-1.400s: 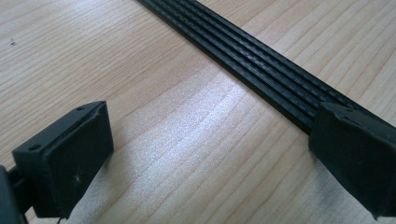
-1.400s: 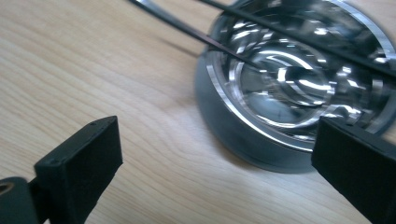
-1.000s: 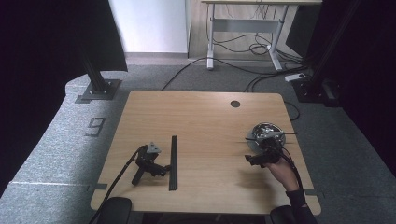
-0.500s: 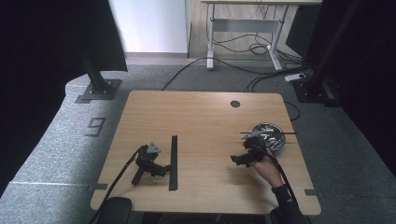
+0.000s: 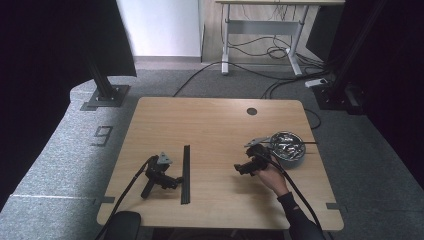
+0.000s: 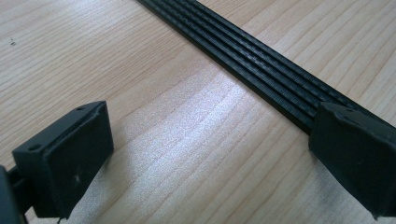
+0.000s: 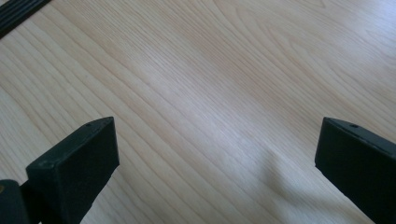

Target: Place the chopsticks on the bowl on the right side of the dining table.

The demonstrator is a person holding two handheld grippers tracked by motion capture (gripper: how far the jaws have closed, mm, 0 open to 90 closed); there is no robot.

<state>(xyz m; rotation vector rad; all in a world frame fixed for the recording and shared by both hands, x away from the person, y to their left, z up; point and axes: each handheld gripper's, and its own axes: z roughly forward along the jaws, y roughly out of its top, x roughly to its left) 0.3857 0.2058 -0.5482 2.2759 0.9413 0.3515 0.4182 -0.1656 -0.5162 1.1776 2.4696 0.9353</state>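
a: right gripper [image 5: 243, 169] is in the person's hand [image 5: 270, 176], jaws wide apart, nothing between them, over bare table [image 5: 215, 125] just left of the metal bowl [image 5: 287, 145].

b: and the left gripper [image 5: 176, 181]?

a: lying on the table w/ no hand on it, jaws apart too, one tip right by the black strip [image 6: 261, 65].

b: so which step?

a: looks like the reach phase, right gripper pointed toward the strip. next it needs to cross over, line up the jaws either side, then close.
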